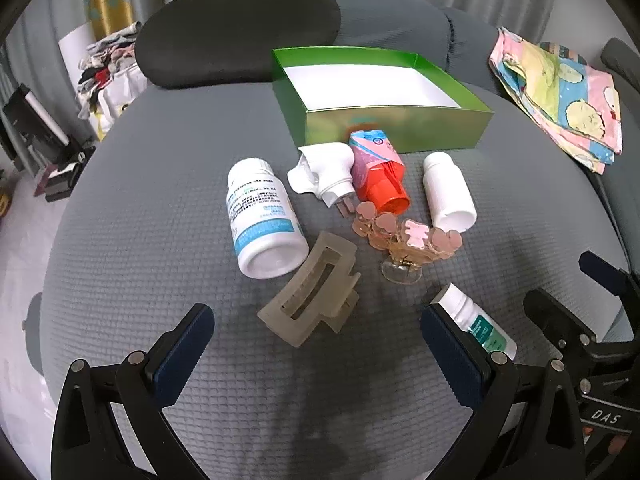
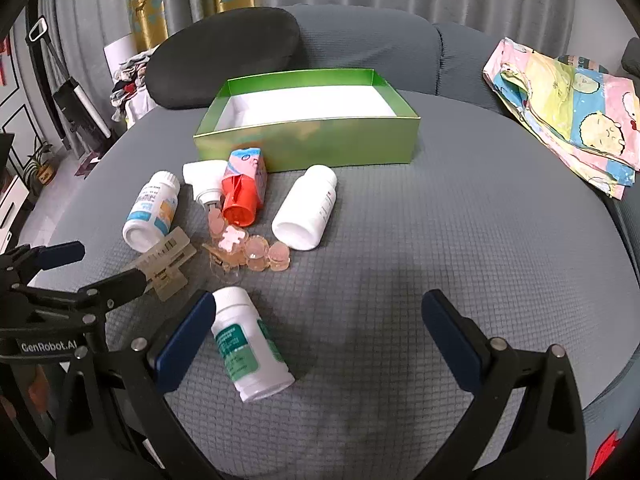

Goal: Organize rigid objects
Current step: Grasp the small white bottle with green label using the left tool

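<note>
A grey quilted sofa seat fills both views, with grey curtains behind, a dark oval cushion at the back and a folded pastel cartoon-print cloth off to the right. On the seat stands an open green cardboard box with a white floor, holding nothing. In front of it, loose on the fabric, lie a large white bottle with a blue label, a plain white bottle, a white bottle with a green label, an orange-capped pink tube, a white plug-in device, a frosted beige claw hair clip and a pink flower-trimmed hair clip.

Sorting looks barely begun. The left gripper hovers low with jaws wide apart, the beige clip just ahead between them. The right gripper is likewise spread, the green-label bottle lying just beside its left finger. Next, each likely needs to lower, close, then carry to the box
</note>
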### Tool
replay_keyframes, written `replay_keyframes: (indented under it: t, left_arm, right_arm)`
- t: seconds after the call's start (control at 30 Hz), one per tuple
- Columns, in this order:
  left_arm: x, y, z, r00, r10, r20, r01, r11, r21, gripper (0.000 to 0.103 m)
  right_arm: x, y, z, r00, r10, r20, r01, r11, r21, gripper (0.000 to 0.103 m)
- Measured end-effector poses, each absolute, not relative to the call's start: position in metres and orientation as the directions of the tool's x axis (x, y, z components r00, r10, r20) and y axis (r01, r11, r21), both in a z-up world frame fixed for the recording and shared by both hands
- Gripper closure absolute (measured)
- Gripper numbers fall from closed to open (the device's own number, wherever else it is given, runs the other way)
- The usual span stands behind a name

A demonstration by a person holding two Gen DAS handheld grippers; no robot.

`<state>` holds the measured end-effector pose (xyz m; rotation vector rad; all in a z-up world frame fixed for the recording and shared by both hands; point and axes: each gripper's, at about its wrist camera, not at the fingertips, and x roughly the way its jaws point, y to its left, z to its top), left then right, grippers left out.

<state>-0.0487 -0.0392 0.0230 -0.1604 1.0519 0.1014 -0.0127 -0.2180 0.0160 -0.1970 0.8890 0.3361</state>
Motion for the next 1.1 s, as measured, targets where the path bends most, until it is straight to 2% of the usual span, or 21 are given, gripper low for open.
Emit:
replay_keyframes:
  t: [0.2, 0.57, 0.77, 0.83, 1.07, 1.1]
  left_arm:
    - [-0.051, -0.038, 0.020, 0.480, -0.051, -0.876, -0.160, 0.977, -0.144, 0.000]
    - [-0.042, -0.065, 0.009, 0.435, -0.199, -0.878, -0.100, 0.959, -0.267, 0.000]
    - [-0.035, -0.083, -0.009, 0.387, -0.269, -0.882, -0.085, 0.942, -0.325, 0.000]
    - [-0.032, -0.086, -0.013, 0.375, -0.293, -0.879, -0.085, 0.934, -0.347, 0.000]
    - [-0.027, -0.101, -0.021, 0.366, -0.328, -0.871, -0.056, 0.926, -0.373, 0.013]
    - [-0.027, -0.103, -0.022, 0.368, -0.327, -0.870, -0.052, 0.928, -0.370, 0.015]
  right_arm:
    - [-0.015, -0.224, 0.013, 0.547, 0.229, -0.805, -0.389, 0.921, -0.002, 0.001]
    - [-0.033, -0.223, -0.009, 0.466, 0.335, -0.819, -0.545, 0.838, 0.032, 0.004]
    - [-0.034, -0.221, -0.026, 0.423, 0.416, -0.805, -0.612, 0.786, 0.084, 0.016]
    - [-0.032, -0.222, -0.034, 0.410, 0.437, -0.801, -0.620, 0.777, 0.107, 0.023]
    - [-0.028, -0.220, -0.053, 0.399, 0.481, -0.781, -0.637, 0.758, 0.142, 0.042]
    - [-0.029, -0.218, -0.054, 0.402, 0.485, -0.777, -0.645, 0.752, 0.136, 0.049]
